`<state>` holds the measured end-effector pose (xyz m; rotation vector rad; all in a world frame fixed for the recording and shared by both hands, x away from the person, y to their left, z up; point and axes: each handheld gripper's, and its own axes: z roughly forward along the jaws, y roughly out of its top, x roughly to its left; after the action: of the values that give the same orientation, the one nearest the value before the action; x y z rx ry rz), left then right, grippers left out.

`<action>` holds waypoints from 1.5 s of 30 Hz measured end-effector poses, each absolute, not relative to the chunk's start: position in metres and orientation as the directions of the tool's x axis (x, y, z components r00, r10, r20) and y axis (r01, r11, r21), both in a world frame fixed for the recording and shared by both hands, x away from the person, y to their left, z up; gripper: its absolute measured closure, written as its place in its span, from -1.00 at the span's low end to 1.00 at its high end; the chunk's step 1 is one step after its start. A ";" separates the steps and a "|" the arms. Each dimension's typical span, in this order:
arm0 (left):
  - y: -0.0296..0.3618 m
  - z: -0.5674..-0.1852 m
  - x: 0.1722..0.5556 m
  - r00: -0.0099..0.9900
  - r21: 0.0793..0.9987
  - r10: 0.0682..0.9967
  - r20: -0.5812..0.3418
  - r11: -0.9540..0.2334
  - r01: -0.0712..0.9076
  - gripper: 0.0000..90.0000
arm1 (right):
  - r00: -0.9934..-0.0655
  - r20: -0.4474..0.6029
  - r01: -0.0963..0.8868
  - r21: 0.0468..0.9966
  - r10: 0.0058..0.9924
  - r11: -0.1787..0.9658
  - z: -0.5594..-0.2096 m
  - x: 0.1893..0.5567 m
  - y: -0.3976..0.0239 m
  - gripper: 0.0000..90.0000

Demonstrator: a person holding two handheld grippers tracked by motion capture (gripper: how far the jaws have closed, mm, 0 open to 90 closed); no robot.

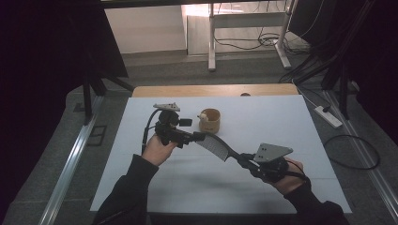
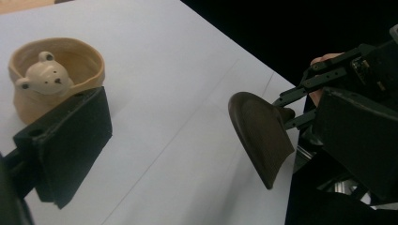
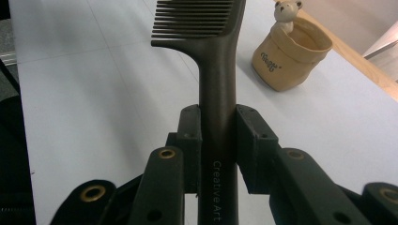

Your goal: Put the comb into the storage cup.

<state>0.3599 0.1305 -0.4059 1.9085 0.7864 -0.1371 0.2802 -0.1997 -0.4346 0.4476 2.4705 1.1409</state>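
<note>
A white table top (image 1: 263,117) sits on a wooden table (image 1: 211,90). The floor (image 1: 234,70) is grey. Behind stands a white metal frame (image 1: 212,42) with black cables (image 1: 248,42). A white power strip (image 1: 328,116) lies at the right. The sides are dark.

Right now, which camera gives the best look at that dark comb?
The right gripper view: the comb runs up the middle, its handle clamped between the right gripper jaws, teeth and handle lettering sharp. The high view shows the whole comb small, between both grippers. The left gripper view shows its rounded tip end-on.
</note>
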 end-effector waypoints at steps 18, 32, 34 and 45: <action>0.119 -0.412 0.366 0.768 0.736 0.363 -0.527 -0.258 0.626 -1.00 | -0.878 -0.242 0.073 0.786 0.414 0.613 -0.432 0.275 -0.195 0.61; 0.117 -0.412 0.367 0.751 0.704 0.320 -0.577 -0.270 0.656 -0.99 | -0.874 -0.271 0.040 0.787 0.403 0.616 -0.431 0.272 -0.193 0.61; 0.118 -0.412 0.367 0.748 0.699 0.326 -0.579 -0.274 0.660 -0.92 | -0.873 -0.274 0.038 0.786 0.404 0.616 -0.431 0.272 -0.194 0.61; 0.125 -0.415 0.370 0.702 0.654 0.251 -0.666 -0.256 0.712 0.11 | -0.869 -0.290 0.026 0.784 0.402 0.621 -0.432 0.271 -0.193 0.61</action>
<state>0.3700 0.1247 -0.4145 1.8240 0.7582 -0.5297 0.2711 -0.1932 -0.4317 0.3391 2.4042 1.1525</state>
